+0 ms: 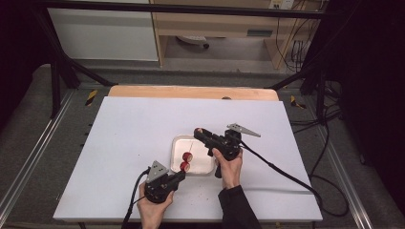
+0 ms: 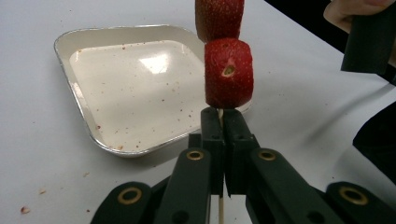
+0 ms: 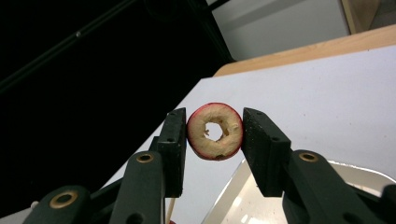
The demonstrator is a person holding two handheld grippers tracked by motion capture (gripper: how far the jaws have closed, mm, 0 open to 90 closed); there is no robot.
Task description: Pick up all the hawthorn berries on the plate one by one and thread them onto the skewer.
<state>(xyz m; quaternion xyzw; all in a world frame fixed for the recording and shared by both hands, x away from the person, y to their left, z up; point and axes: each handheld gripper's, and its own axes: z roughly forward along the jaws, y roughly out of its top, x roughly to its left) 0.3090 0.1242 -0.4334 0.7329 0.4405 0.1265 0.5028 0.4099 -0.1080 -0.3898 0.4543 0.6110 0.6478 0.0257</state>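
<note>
- Your high view is evenly lit from above; the white table (image 1: 143, 143) reads bright while the room beyond its far edge and at both sides falls dark.
- Shadows there are soft and short.
- In your left gripper view the tray (image 2: 93, 135) carries a pale glare patch near its middle.
- Your right gripper view is half black; the fruit ring (image 3: 215, 131) is sharp, the far table edge soft.

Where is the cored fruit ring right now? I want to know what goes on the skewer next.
The cored fruit ring sits clamped between the right gripper jaws, held above the far right corner of the foil tray in the high view.
</note>
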